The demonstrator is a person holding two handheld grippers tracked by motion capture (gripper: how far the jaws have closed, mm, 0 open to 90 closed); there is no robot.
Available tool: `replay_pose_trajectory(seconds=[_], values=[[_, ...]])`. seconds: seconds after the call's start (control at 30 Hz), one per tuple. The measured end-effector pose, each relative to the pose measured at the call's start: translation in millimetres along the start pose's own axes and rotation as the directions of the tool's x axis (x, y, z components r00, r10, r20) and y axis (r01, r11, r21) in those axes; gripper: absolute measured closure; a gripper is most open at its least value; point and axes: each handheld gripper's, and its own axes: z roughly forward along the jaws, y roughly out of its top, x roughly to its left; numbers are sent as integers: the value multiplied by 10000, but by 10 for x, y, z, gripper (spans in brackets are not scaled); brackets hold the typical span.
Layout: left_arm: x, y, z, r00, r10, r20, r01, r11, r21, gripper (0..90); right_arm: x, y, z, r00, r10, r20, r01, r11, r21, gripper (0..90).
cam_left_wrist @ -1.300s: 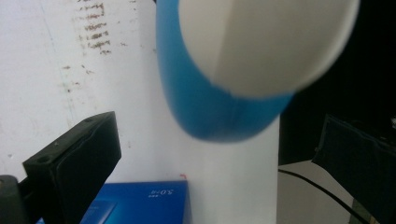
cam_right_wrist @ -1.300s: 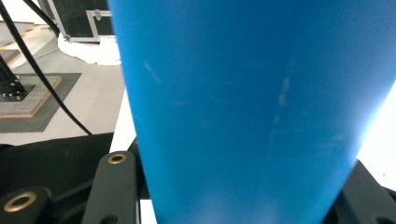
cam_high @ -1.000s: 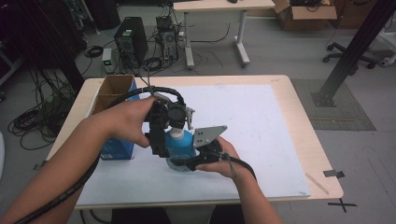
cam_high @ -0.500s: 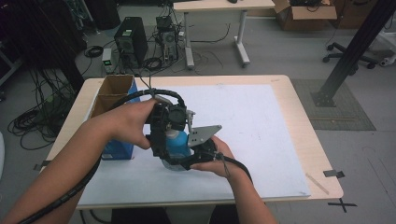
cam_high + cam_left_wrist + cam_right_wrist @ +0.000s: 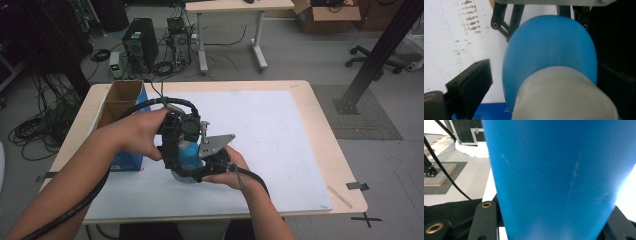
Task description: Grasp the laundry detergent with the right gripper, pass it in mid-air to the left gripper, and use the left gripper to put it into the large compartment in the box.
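Counted: 1 blue bottle [image 5: 189, 152] w/ 1 white cap [image 5: 564, 97], clamped btwn right gripper [image 5: 192, 172] fingers; 2 grippers total, left gripper [image 5: 182, 137] around cap; 1 cardboard box [image 5: 120, 100] nearby.

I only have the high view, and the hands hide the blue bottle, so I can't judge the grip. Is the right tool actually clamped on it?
Observer: Yes. The right gripper view shows the right tool shut on the blue bottle, with a jaw on each side of its body.
Operator: And the left tool?
Observer: The left tool straddles the pale cap. Its jaws have just been closing, but one jaw is apart from the cap, with table showing between them.
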Motion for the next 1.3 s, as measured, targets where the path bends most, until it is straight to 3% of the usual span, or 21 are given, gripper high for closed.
replay_pose_trajectory(seconds=[0.57, 1.3], values=[[-26, 16, -14, 9994, 107, -338, -109, 9999, -45, 138, 1, 9, -11, 10000, -11, 34, 11, 10000, -4, 458], [-36, -6, 17, 9997, 29, -240, -29, 10000, -15, 295, 2, 14, 2, 10000, -16, 67, 16, 10000, -6, 458]])
